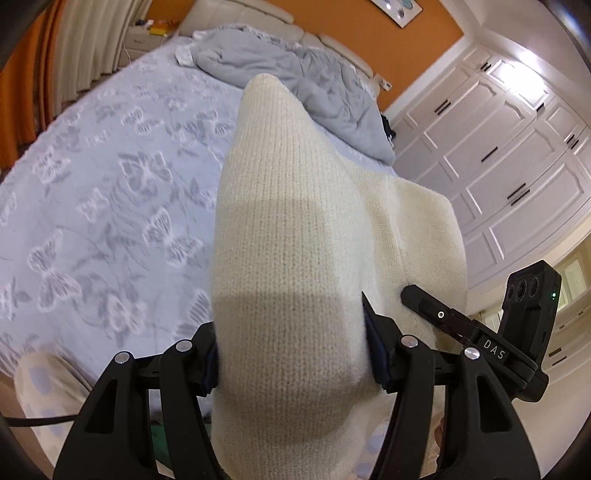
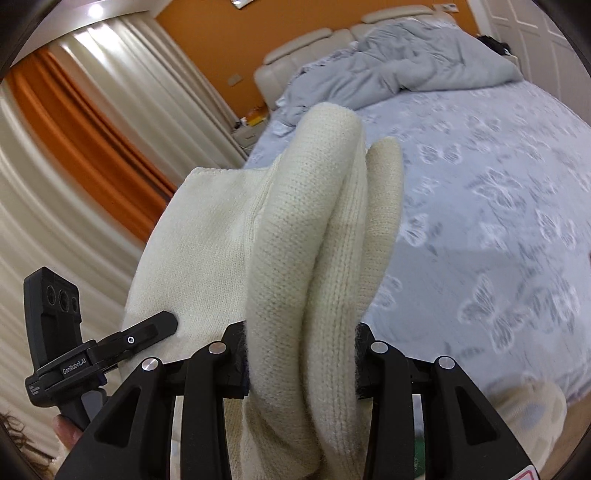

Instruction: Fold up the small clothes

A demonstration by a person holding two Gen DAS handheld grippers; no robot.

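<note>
A cream knitted garment [image 1: 291,229] is held up above the bed [image 1: 110,184]. My left gripper [image 1: 291,354] is shut on a thick fold of it, which drapes over the fingers and hides the tips. My right gripper [image 2: 303,362] is shut on another bunched fold of the same cream garment [image 2: 310,236]. The right gripper also shows in the left wrist view [image 1: 461,325], pinching the cloth close by on the right. The left gripper also shows in the right wrist view [image 2: 144,332], on the left. The cloth stretches between them.
The bed has a pale blue cover with butterfly print [image 2: 498,206]. A crumpled grey duvet [image 1: 303,77] lies at the headboard end. White wardrobe doors [image 1: 498,147] stand to the right, orange and cream curtains [image 2: 92,122] to the left, a nightstand [image 1: 144,33] by the bed.
</note>
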